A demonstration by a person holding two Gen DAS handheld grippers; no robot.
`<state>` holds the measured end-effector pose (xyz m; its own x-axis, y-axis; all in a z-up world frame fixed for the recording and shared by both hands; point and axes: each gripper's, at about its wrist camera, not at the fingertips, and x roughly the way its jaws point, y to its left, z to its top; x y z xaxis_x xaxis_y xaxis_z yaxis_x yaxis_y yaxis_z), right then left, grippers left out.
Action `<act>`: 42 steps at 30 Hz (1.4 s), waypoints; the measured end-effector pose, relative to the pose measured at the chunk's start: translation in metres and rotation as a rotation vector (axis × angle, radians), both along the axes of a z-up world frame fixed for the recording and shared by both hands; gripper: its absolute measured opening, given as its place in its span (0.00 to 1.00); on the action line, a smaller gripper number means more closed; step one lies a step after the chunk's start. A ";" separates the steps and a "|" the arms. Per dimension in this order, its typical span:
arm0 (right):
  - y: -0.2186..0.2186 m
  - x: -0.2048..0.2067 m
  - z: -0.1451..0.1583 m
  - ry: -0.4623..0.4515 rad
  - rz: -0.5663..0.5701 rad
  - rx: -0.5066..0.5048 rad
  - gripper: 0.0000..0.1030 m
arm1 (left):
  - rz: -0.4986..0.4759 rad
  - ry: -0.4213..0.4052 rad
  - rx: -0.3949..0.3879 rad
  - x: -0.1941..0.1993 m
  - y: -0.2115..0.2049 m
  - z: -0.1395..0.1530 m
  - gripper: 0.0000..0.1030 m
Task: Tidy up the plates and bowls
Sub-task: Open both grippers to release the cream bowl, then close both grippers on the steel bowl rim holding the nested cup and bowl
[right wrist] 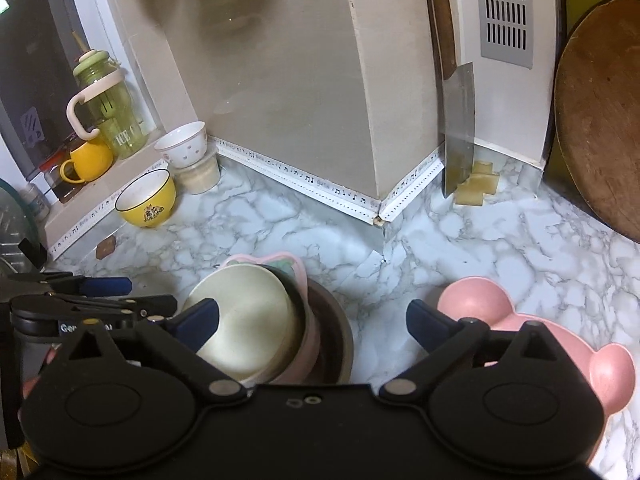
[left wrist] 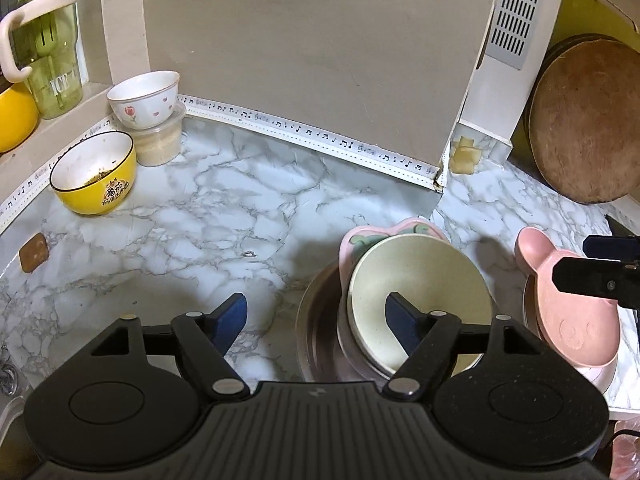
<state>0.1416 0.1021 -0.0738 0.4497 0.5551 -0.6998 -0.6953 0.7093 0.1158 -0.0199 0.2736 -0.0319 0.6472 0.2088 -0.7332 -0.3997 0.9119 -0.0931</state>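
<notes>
A cream bowl (left wrist: 420,292) (right wrist: 248,320) sits tilted on a pink flower-shaped plate (left wrist: 400,228) inside a dark metal dish (left wrist: 316,320). To its right a pink bear-shaped plate (left wrist: 568,312) (right wrist: 480,300) rests on another pale dish. My left gripper (left wrist: 318,318) is open above the counter, its right finger over the cream bowl, holding nothing. My right gripper (right wrist: 312,320) stands wide open between the stack and the bear plate, also without anything in it. Each gripper shows at the edge of the other's view, right gripper (left wrist: 576,260) and left gripper (right wrist: 136,296).
A yellow bowl (left wrist: 94,172) and a white tulip bowl (left wrist: 144,98) on a plastic tub (left wrist: 160,144) stand at the back left of the marble counter (left wrist: 224,216). A cleaver (right wrist: 458,128) leans on the wall. A round wooden board (right wrist: 600,120) stands at right. A green bottle (right wrist: 108,108) is on the sill.
</notes>
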 end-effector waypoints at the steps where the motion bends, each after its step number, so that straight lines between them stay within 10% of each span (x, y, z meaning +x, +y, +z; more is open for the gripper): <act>1: -0.002 -0.002 -0.002 -0.005 0.003 0.002 0.98 | -0.002 -0.004 0.010 -0.002 0.000 -0.002 0.74; 13: -0.009 -0.012 -0.038 -0.033 0.024 -0.063 0.86 | 0.001 0.009 0.015 -0.017 0.011 -0.041 0.74; 22: -0.001 0.007 -0.075 0.076 -0.010 -0.119 0.54 | 0.008 0.045 -0.009 -0.006 0.014 -0.067 0.74; 35: 0.011 0.021 -0.091 0.149 -0.041 -0.119 0.36 | 0.050 0.068 -0.055 0.003 0.021 -0.077 0.73; 42: 0.016 0.021 -0.093 0.154 -0.032 -0.123 0.29 | 0.059 0.074 -0.147 0.006 0.026 -0.079 0.39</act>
<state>0.1626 0.1186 -0.1668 0.3482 0.4479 -0.8235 -0.6527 0.7464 0.1300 -0.0138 0.2999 -0.1107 0.5804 0.1316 -0.8037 -0.4628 0.8653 -0.1926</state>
